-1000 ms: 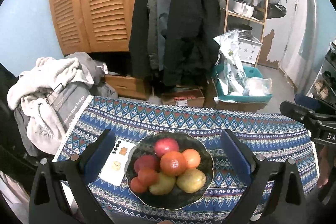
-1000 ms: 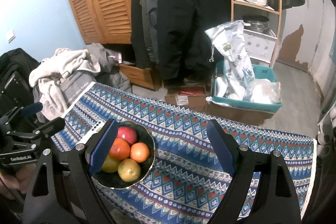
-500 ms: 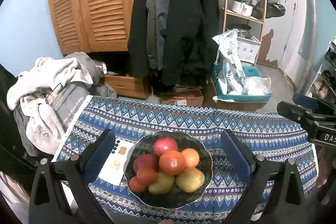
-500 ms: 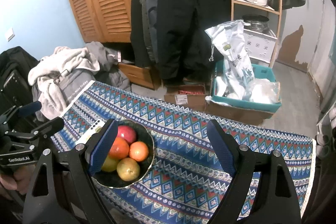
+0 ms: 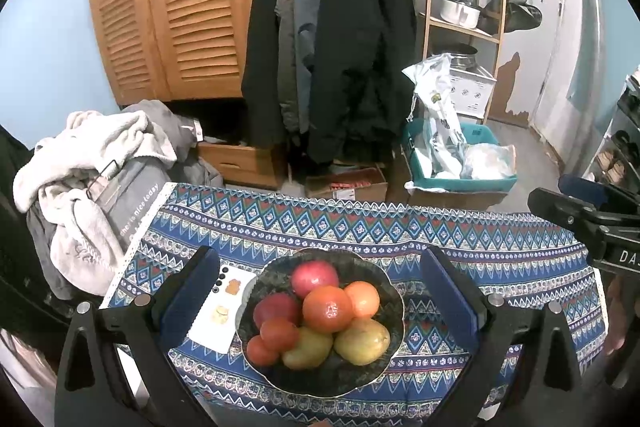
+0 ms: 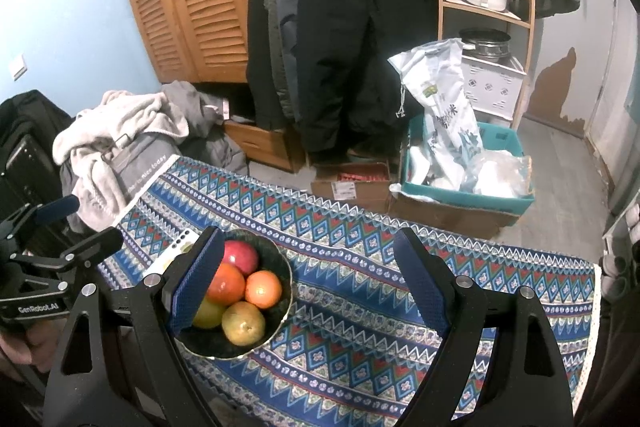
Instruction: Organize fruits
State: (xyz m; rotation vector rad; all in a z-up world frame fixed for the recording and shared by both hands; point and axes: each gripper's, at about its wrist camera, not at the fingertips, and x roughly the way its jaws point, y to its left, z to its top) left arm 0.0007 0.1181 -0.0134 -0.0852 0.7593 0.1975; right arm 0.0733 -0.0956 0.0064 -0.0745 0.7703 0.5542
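Note:
A dark scalloped bowl point(image 5: 376, 363) sits on the patterned blue tablecloth point(image 5: 360, 227), piled with several fruits: a red apple point(image 5: 314, 275), oranges point(image 5: 327, 308), a yellow pear point(image 5: 362, 341) and small red fruits point(image 5: 279, 334). My left gripper point(image 5: 320, 301) is open and empty, hovering above the bowl with a finger on either side. In the right wrist view the bowl point(image 6: 280, 311) lies at the lower left, partly behind my left finger. My right gripper point(image 6: 310, 287) is open and empty above the cloth, right of the bowl.
A white phone point(image 5: 220, 311) lies flat just left of the bowl. A pile of clothes point(image 5: 92, 183) sits off the table's left end. Beyond the far edge stand coats point(image 5: 332, 39), a teal bin point(image 5: 460, 179) and a cardboard box point(image 5: 348, 185).
Both views have shifted only slightly; the bowl sits a touch lower and nearer in each. Both grippers stay open and empty.

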